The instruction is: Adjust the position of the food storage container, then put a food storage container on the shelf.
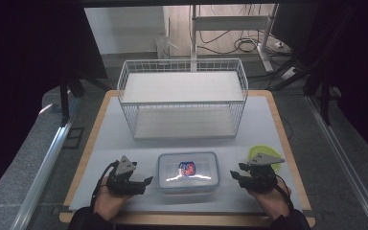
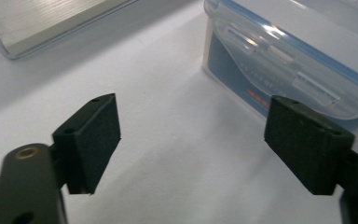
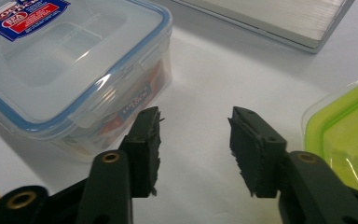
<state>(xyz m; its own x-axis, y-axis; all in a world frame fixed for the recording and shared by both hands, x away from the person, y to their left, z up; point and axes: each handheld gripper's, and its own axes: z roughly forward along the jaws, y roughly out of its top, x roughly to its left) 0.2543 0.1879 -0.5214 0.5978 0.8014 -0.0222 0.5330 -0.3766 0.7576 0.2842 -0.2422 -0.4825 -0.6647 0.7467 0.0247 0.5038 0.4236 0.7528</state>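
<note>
A clear plastic food box [image 1: 188, 171] with a blue-sealed lid and a red and blue label lies at the front middle of the white mat. My left gripper [image 1: 143, 183] rests just left of it, jaws wide apart with only mat between them; the box's [image 2: 289, 56] side flap lies beyond its right finger [image 2: 307, 144]. My right gripper [image 1: 235, 176] sits just right of the box [image 3: 65, 65], open and holding nothing, its left finger [image 3: 144, 144] close to the box's corner. A lime green lid [image 3: 349, 130] lies right of that gripper.
A white wire basket [image 1: 182, 98] with a shelf stands at the back of the mat; its base edge [image 2: 51, 23] is near. The green lid [image 1: 263, 155] lies partly under the right gripper's plate. The wooden table edge [image 1: 287, 143] borders the mat.
</note>
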